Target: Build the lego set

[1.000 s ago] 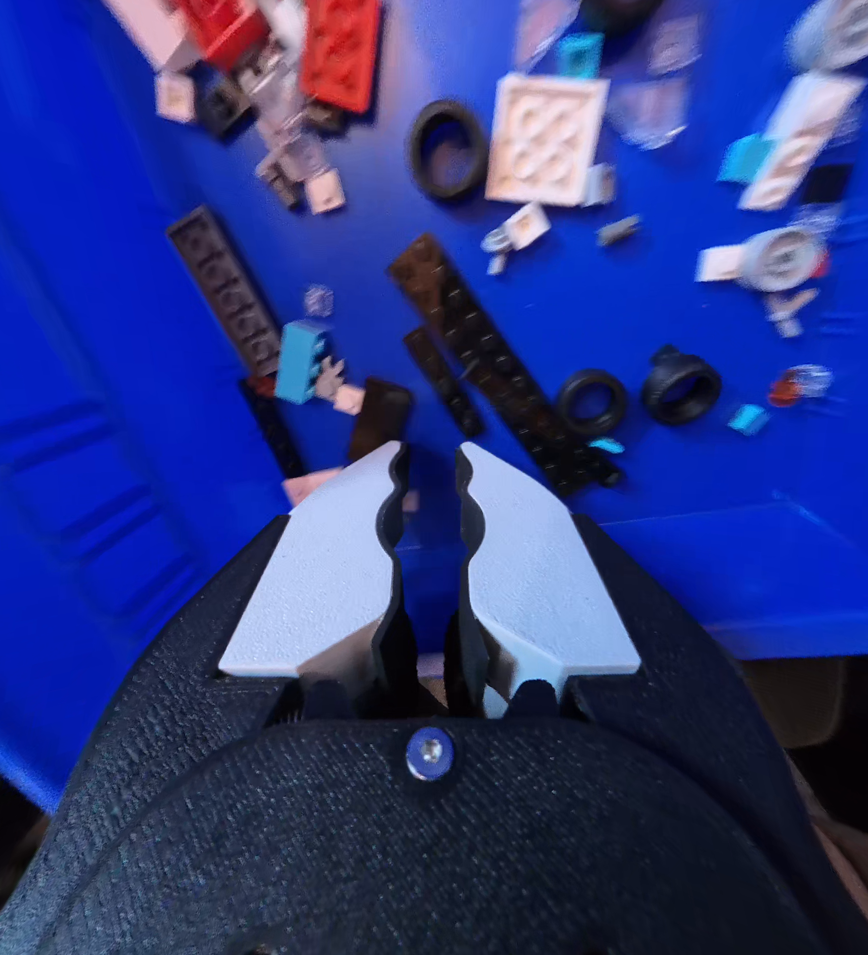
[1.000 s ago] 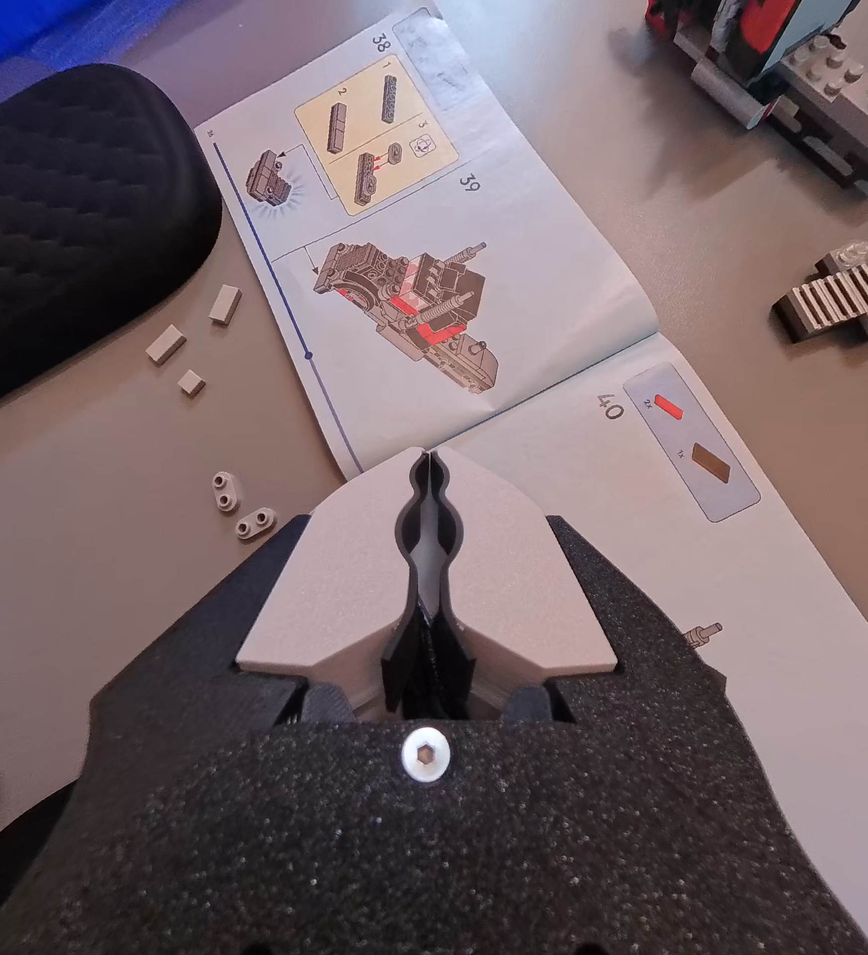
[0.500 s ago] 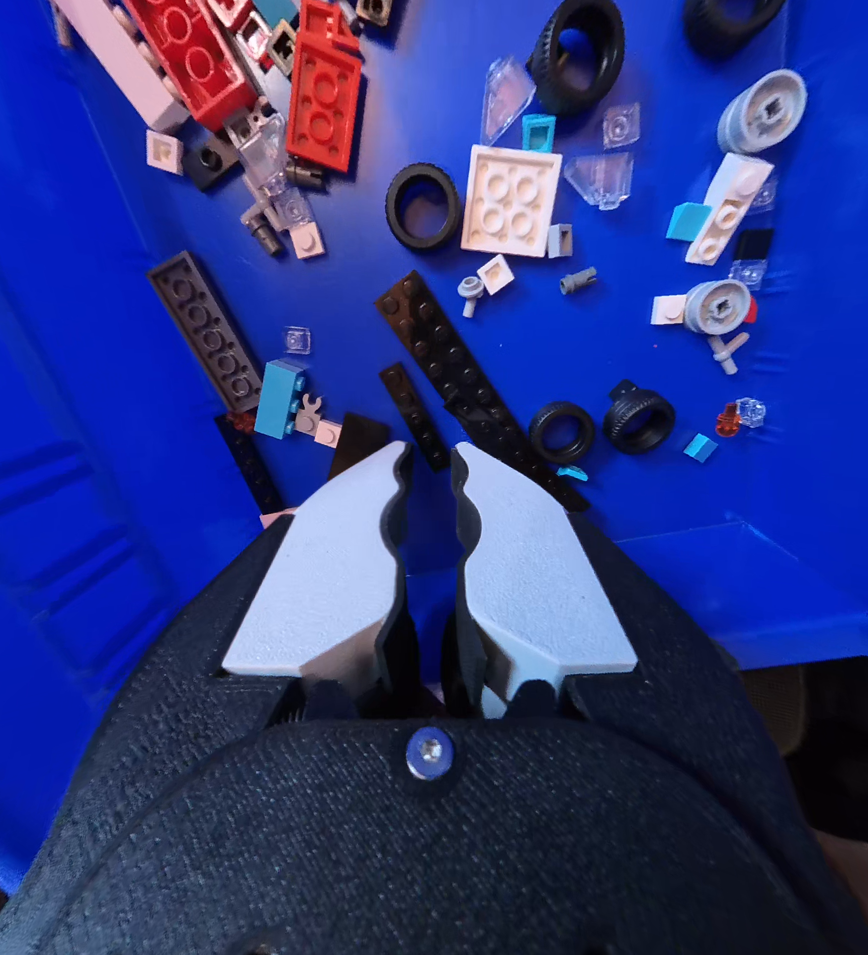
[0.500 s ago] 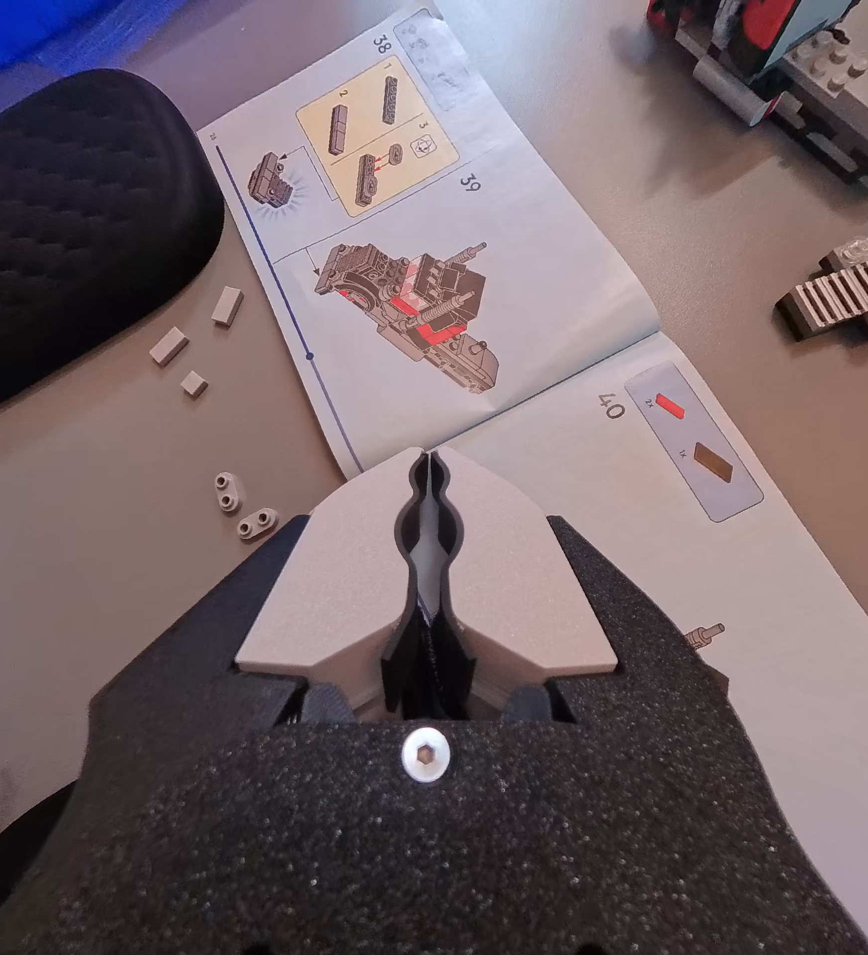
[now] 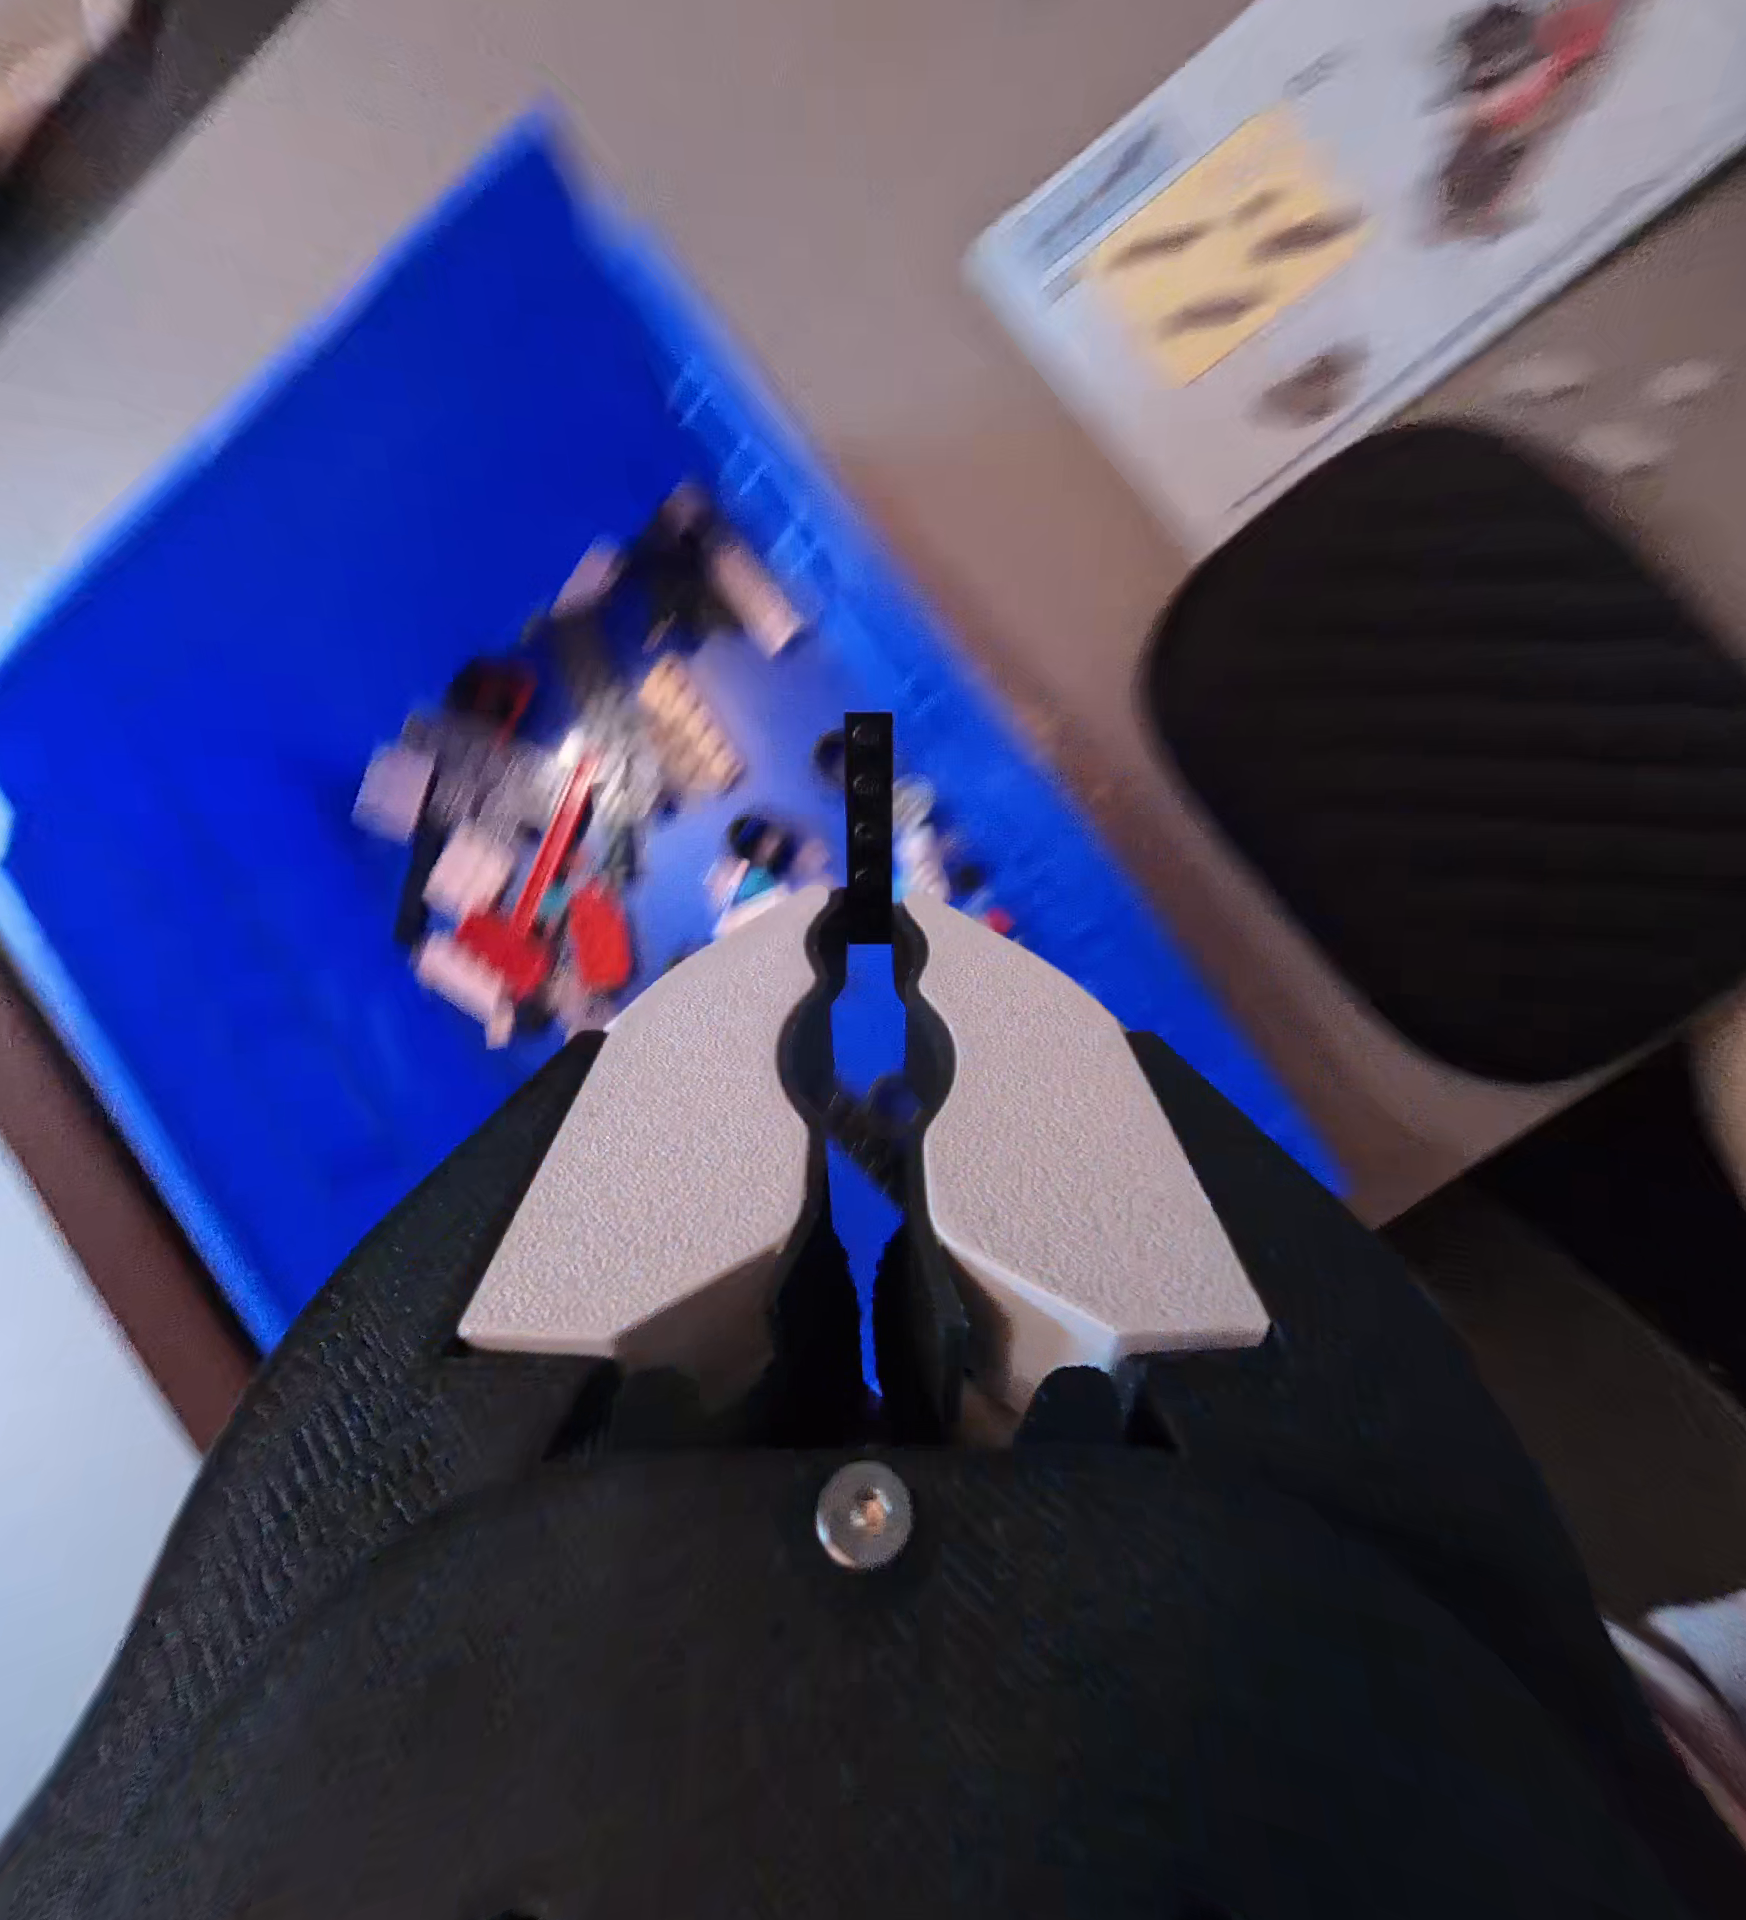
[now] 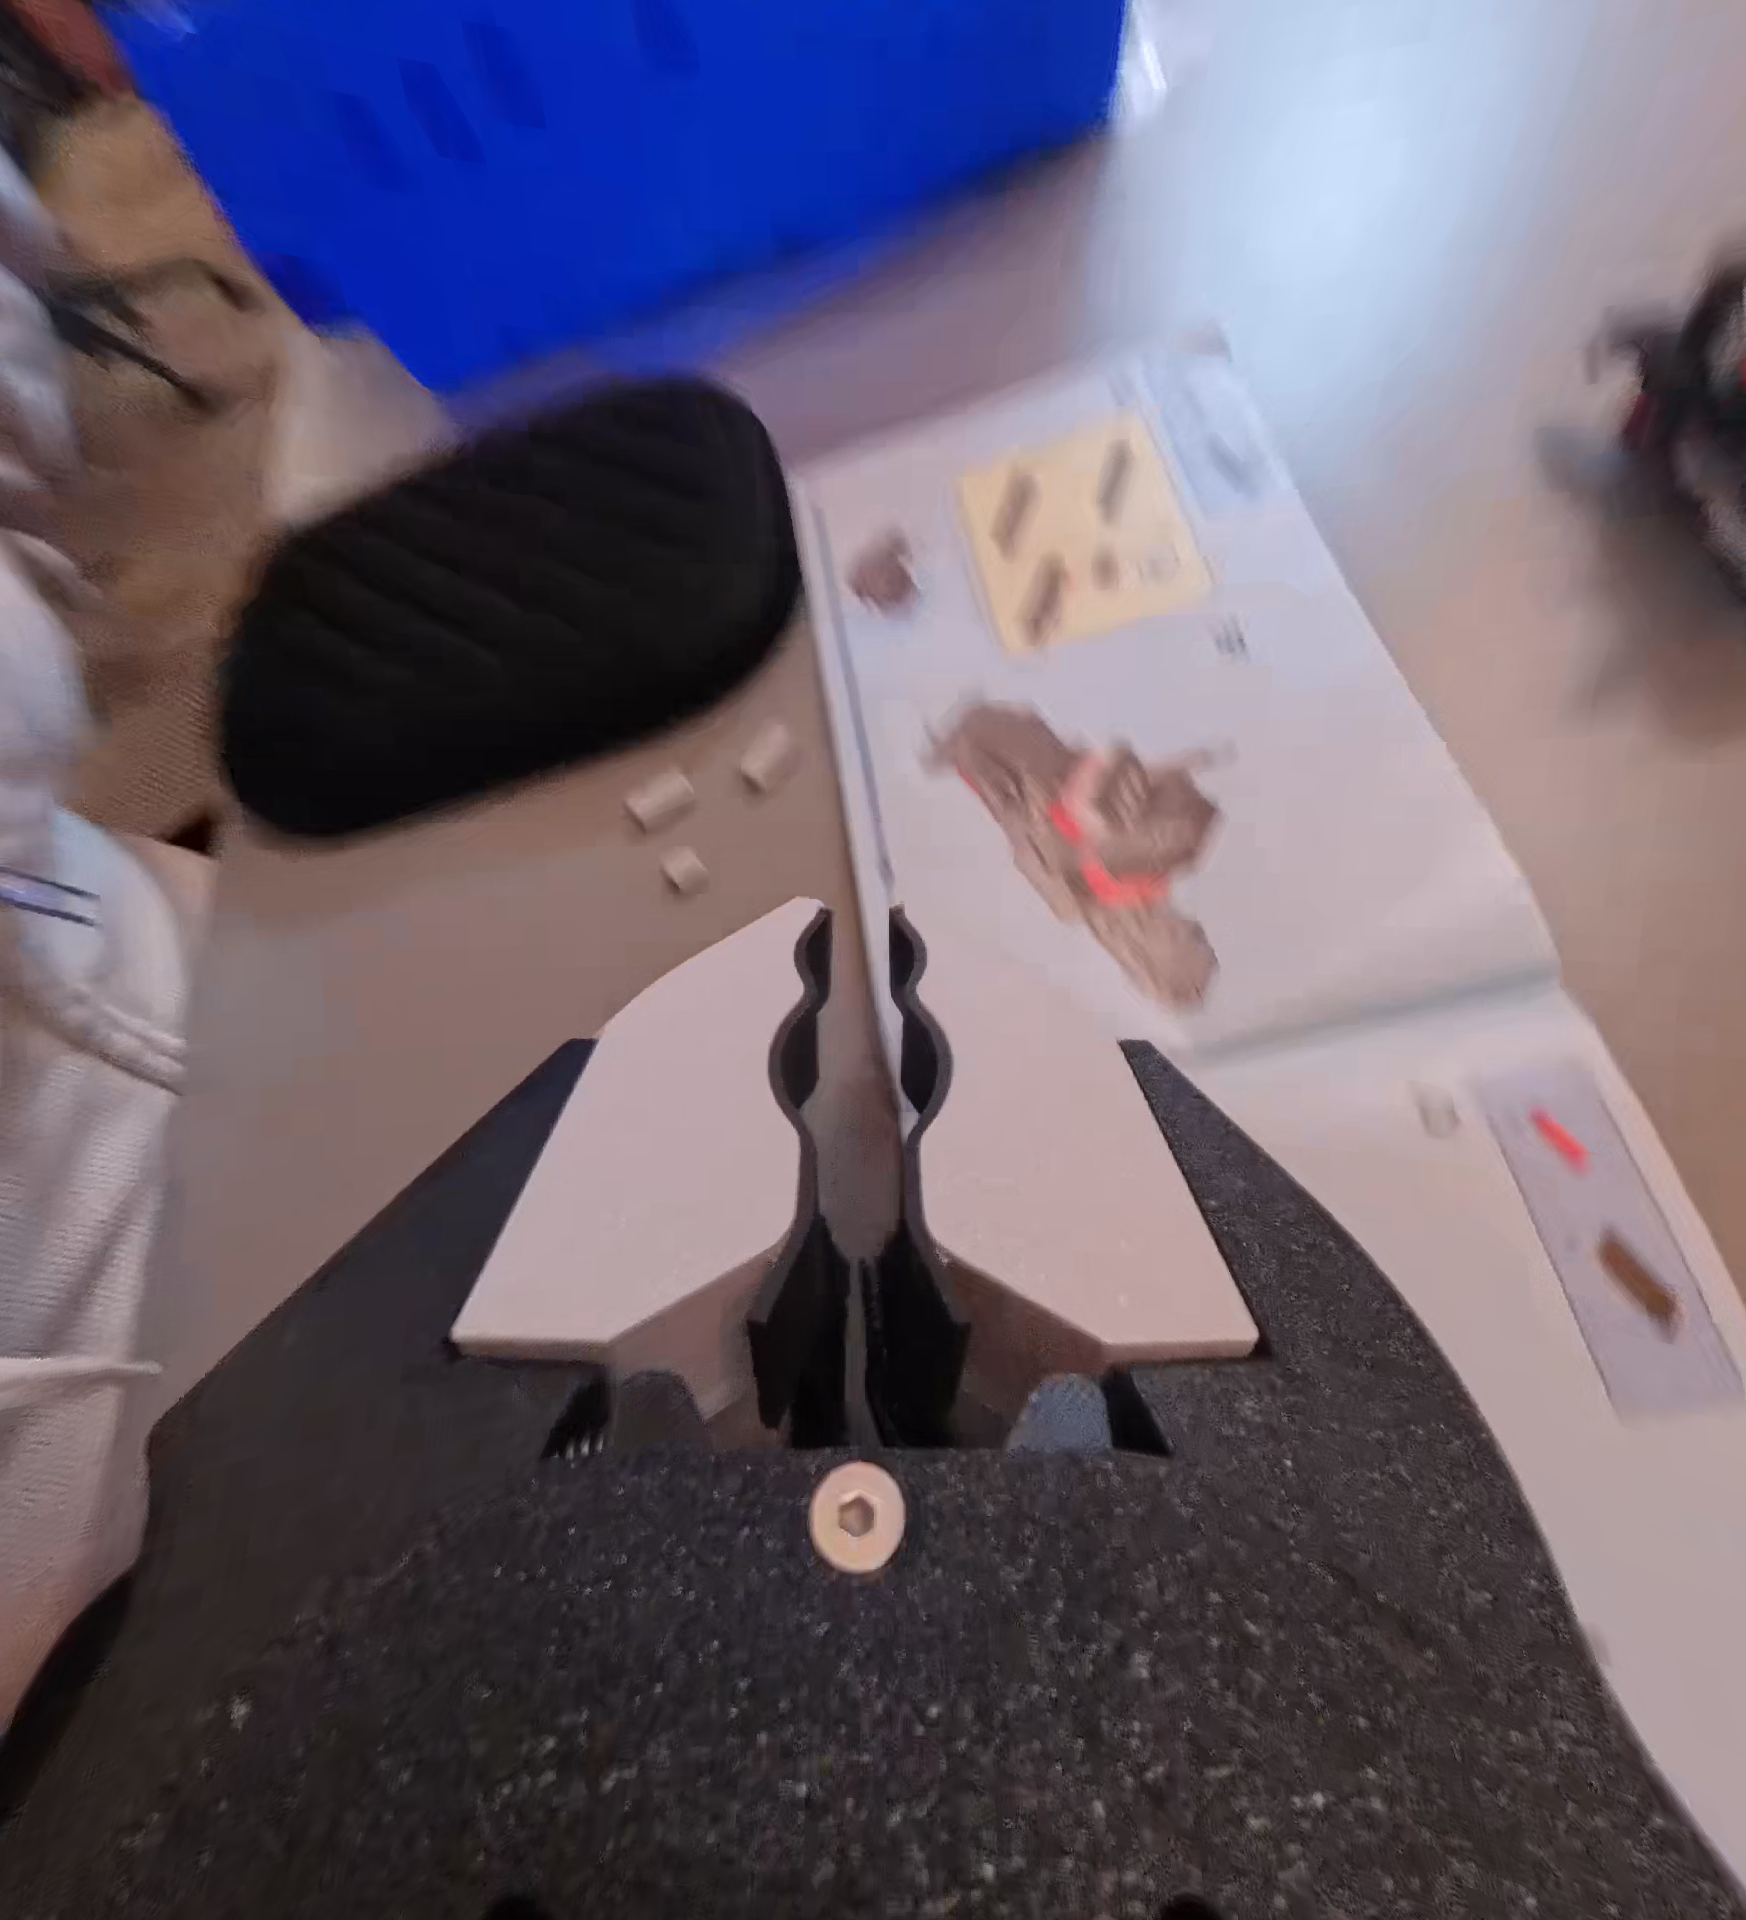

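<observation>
My left gripper [image 5: 867, 914] is shut on a narrow black lego plate [image 5: 868, 821] that sticks out past its fingertips. It hangs high above the blue bin [image 5: 225, 727], whose loose pieces [image 5: 536, 831] look blurred. My right gripper [image 6: 856, 930] is slightly open and empty, above the table by the left edge of the open instruction booklet [image 6: 1316, 831]. The partly built lego model [image 6: 1742, 416] stands far right in the right wrist view, blurred.
A black padded case [image 6: 505, 603] lies left of the booklet and also shows in the left wrist view [image 5: 1471, 748]. Small grey pieces [image 6: 703, 800] lie beside it. The blue bin's wall [image 6: 588, 156] is behind. A person's sleeve [image 6: 7, 935] is at left.
My left gripper shut on the black plate and rose out of the bin, far above it. My right gripper opened slightly and swung its view left and back. Both views are now motion-blurred.
</observation>
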Demonstrator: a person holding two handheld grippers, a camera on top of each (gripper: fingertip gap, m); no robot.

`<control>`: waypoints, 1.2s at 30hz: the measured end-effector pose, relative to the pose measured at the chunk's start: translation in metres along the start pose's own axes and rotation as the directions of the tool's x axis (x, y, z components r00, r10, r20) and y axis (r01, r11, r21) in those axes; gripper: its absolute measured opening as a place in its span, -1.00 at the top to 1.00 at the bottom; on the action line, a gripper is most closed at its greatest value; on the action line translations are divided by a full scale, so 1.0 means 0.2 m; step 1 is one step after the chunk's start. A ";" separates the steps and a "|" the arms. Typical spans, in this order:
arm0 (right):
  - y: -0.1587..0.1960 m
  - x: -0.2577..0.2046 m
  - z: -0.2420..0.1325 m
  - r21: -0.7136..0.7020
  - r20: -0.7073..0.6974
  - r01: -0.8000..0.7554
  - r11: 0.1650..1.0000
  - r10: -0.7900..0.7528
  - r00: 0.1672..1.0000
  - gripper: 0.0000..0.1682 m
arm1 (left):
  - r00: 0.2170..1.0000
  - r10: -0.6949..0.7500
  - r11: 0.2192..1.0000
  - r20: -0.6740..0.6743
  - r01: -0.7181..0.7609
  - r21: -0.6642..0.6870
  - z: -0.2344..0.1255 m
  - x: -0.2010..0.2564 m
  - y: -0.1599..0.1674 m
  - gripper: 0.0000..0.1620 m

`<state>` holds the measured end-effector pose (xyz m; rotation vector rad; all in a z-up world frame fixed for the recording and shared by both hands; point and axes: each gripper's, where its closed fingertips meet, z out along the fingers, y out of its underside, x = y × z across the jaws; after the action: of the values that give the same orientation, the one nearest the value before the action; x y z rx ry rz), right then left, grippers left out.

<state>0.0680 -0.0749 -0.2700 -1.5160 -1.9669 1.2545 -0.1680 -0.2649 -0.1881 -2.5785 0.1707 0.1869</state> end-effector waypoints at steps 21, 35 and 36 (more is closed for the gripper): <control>-0.38 -0.40 -0.05 0.358 0.179 0.200 0.912 -0.278 0.944 0.89 | 0.709 0.534 0.842 -0.461 -0.497 0.210 0.24 1.03 -0.58 0.90; -0.38 -0.36 -0.11 0.406 0.158 0.152 0.901 -0.234 0.959 0.90 | 0.743 0.489 0.869 -0.456 -0.370 0.329 0.21 1.03 -0.67 0.80; -0.39 -0.36 -0.15 0.447 0.164 0.121 0.886 -0.214 0.963 0.90 | 0.765 0.465 0.870 -0.445 -0.302 0.389 0.20 1.02 -0.71 0.72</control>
<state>0.0694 -0.1295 -0.1742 -1.0063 -1.7316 1.6918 0.0507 -0.1407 -0.1827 -2.1975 0.8785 -0.3877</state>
